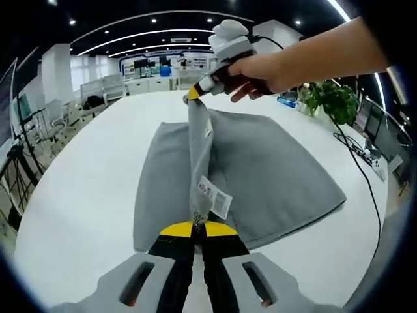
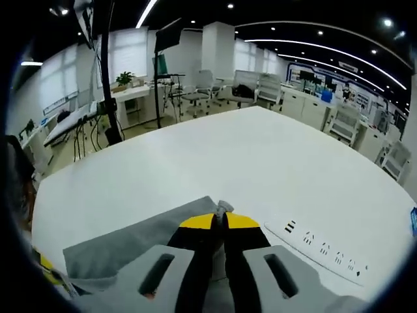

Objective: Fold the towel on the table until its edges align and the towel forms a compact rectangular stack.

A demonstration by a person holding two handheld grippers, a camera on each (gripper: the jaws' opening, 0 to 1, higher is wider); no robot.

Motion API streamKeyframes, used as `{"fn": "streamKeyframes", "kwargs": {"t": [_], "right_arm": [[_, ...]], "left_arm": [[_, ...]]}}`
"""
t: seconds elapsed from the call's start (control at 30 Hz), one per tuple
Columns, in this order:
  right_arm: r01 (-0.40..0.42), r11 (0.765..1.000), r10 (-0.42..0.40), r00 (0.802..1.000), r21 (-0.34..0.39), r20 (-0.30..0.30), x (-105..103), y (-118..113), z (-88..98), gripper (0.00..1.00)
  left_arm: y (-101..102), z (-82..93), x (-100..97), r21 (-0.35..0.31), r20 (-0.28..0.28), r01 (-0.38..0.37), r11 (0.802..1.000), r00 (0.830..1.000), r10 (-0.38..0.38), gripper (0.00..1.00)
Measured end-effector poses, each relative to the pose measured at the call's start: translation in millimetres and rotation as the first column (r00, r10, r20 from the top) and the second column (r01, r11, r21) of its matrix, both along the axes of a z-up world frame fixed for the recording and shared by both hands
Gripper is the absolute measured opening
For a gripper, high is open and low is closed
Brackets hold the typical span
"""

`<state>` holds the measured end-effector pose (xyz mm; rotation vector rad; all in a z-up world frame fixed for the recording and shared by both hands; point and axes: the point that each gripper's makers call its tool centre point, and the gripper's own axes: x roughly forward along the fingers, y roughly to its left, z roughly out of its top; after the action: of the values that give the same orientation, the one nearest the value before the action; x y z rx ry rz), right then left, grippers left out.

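Grey towel point(image 1: 260, 169) spread across the white table point(image 1: 85, 195), one edge lifted off the surface and stretched taut between two grippers. Left gripper point(image 1: 199, 228) closed tight on the near end of that raised edge, just below the white care label point(image 1: 215, 194), jaws pinched together with cloth between the yellow tips. Right gripper point(image 1: 193, 93) seen at the far end from the left gripper view, held by a hand point(image 1: 260, 72), closed on the opposite end of the same edge; in the right gripper view point(image 2: 219, 222) jaws likewise pressed together with a small tuft of grey cloth poking out between them. Both ends gripped so the edge stays straight and can be carried over as one line, probably to lay it onto the opposite side for a half fold. Rest of the cloth lying flat, slightly rumpled where it rises. Folding judged barely begun: no stacked layers yet. Potted plant point(image 1: 333, 99) and a black cable point(image 1: 361, 169) off to the side, well apart from the cloth.
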<state>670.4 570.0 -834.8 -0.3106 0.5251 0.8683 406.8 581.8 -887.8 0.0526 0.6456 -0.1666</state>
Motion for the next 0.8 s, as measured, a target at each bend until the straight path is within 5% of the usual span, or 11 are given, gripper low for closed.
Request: {"fn": "streamKeyframes", "kwargs": {"t": [0.33,0.8], "right_arm": [[-0.064,0.997,0.066,0.997,-0.036,0.039,2.2,14.2,-8.4,0.0],[-0.082,0.996,0.083,0.996,-0.025,0.027,2.8,13.6,-13.1,0.0]], "left_arm": [[5.6,-5.0,-0.1,-0.033,-0.023,-0.027,0.999,0.999,0.026,0.05],[36.0,-15.2,-10.7,0.049,-0.049,-0.071,0.996,0.996,0.073,0.17]]}}
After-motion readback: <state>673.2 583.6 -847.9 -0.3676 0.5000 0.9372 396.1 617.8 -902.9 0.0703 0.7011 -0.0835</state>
